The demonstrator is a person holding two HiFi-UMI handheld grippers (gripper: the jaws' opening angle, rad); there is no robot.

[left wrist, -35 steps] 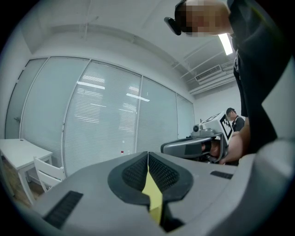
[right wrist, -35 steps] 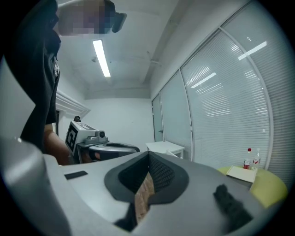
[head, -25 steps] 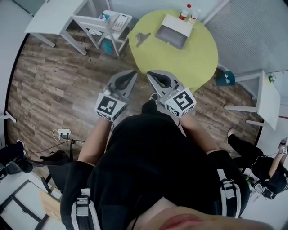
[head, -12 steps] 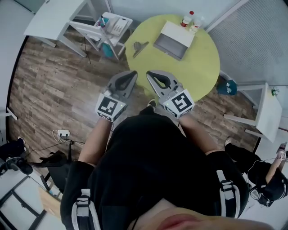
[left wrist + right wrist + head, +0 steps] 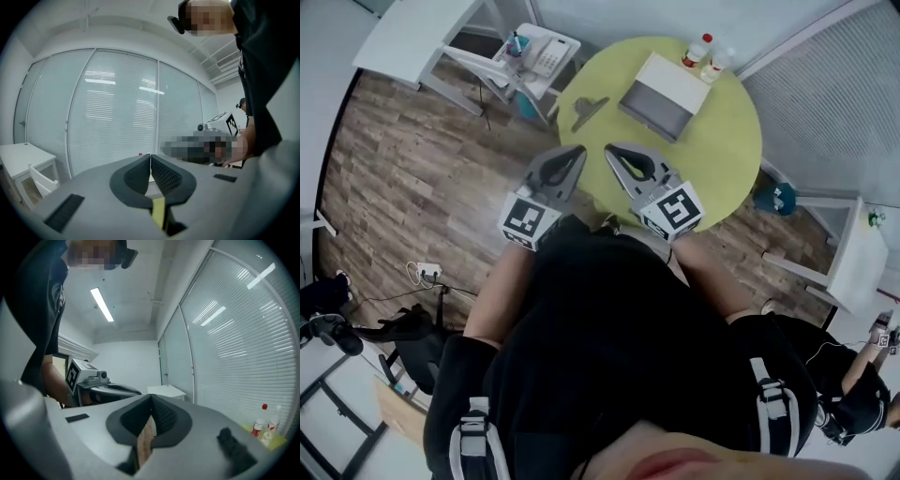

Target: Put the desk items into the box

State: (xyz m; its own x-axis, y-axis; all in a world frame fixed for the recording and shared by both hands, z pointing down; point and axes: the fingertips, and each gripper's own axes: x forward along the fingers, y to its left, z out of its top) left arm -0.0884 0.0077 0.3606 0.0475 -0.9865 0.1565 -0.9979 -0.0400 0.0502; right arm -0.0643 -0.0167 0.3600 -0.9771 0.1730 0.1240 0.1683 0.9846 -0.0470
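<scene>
Left gripper [image 5: 150, 157]: jaws shut tip to tip with nothing between the pads. It is carried empty and close to level in front of the person's body.
Right gripper [image 5: 151, 397]: jaws likewise closed at the tips, nothing gripped. It is held just beside the left one, marker cubes side by side, the two noses angled slightly towards each other.
Position of grippers: in the head view both tips show against the near edge of the round table [image 5: 727, 150], well apart from the box.
Box [image 5: 661, 86]: open, grey inside, with a white flap turned back. It stands on the far half of the table.
Dark item [image 5: 587, 111]: lies flat on the yellow-green top, left of the box and apart from it, nearer the left gripper's side. It looks like a large clip, but is too small to say for sure.
Bottles [image 5: 697, 49]: two, one red-capped, upright at the far rim just behind the box.
Chair [image 5: 511, 66]: white, left of the table, with a white telephone [image 5: 546, 52] on it.
Floor [image 5: 403, 197]: dark wood planks. A white power strip [image 5: 427, 274] with its lead lies to the person's left.
Surroundings: a white desk [image 5: 412, 37] at far left. A glass wall with closed blinds [image 5: 117, 122] stands behind the table. A second person [image 5: 853, 394] in dark clothes is at the lower right of the head view.
</scene>
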